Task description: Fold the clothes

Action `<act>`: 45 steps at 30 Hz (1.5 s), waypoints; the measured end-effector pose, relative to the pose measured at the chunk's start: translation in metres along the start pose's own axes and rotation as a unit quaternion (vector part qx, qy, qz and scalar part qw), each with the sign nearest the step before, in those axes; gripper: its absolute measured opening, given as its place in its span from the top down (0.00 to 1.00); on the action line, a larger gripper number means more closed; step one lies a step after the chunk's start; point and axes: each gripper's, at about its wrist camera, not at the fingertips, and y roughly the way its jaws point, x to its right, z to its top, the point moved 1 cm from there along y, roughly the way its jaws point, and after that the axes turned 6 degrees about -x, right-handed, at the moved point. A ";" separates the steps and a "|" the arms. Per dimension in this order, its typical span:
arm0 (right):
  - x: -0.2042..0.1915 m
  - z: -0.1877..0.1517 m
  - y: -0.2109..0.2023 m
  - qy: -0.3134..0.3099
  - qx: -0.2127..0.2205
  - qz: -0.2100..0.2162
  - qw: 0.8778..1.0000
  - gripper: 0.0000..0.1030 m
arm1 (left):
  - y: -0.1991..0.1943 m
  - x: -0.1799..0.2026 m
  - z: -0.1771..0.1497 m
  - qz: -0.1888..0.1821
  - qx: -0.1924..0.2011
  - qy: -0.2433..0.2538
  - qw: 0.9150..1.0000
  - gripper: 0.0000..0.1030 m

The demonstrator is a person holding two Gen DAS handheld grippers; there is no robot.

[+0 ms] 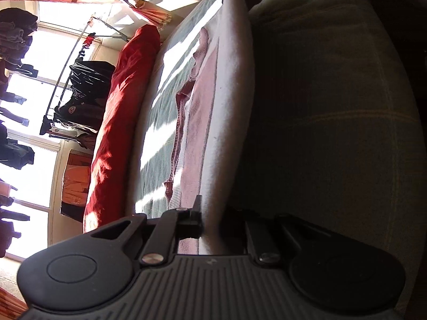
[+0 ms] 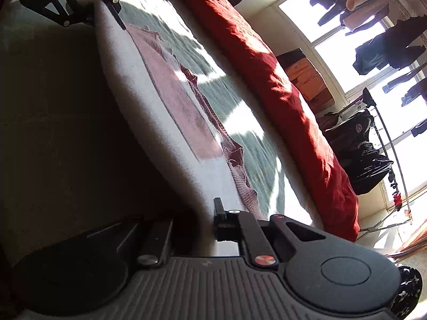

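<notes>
A grey and pink knitted sweater [image 1: 210,106] with dark red trim is stretched taut between my two grippers, and its held edge is lifted off the bed. In the left wrist view my left gripper [image 1: 213,221] is shut on the grey hem at the bottom of the frame. My right gripper [image 2: 204,221] is likewise shut on the sweater [image 2: 165,85] at its other corner. The right wrist view also shows my left gripper [image 2: 90,8] at the top left, clamped on the far end of the same edge. The lifted cloth's underside is in dark shadow.
Under the sweater lies a bed with a green checked blanket [image 1: 165,101] [image 2: 240,112]. A rolled red duvet [image 1: 120,106] [image 2: 280,80] runs along its far side. Beyond it stand a drying rack with dark clothes [image 1: 85,93] [image 2: 360,146], an orange box [image 2: 309,80] and bright windows.
</notes>
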 end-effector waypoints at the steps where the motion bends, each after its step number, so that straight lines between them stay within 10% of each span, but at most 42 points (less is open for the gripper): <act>1: -0.006 -0.003 -0.009 0.001 -0.002 0.008 1.000 0.90 | -0.008 0.006 -0.001 -0.005 0.000 0.000 1.000 0.92; 12: -0.052 -0.030 -0.032 0.032 -0.036 0.056 0.997 0.89 | -0.032 0.052 -0.006 -0.035 -0.009 -0.023 0.999 0.89; 17: -0.059 -0.043 -0.033 0.072 -0.058 0.092 0.991 0.72 | -0.041 0.052 -0.021 -0.105 -0.007 -0.088 0.990 0.79; 22: -0.043 -0.081 -0.051 0.174 -0.073 0.130 0.974 0.65 | -0.059 0.023 -0.043 -0.192 -0.008 -0.202 0.960 0.79; 31: 0.022 -0.112 -0.074 0.366 0.008 0.161 0.917 0.64 | -0.062 -0.048 -0.051 -0.187 0.064 -0.420 0.886 0.52; 36: 0.009 -0.094 -0.045 0.401 0.033 0.192 0.895 0.65 | -0.032 -0.024 -0.042 -0.207 0.052 -0.454 0.865 0.52; 41: -0.027 -0.112 -0.023 0.406 -0.005 0.183 0.895 0.65 | -0.008 0.017 -0.060 -0.202 -0.029 -0.458 0.865 0.51; 45: -0.023 -0.118 -0.039 0.417 0.003 0.166 0.893 0.64 | -0.025 0.011 -0.069 -0.194 -0.015 -0.469 0.862 0.46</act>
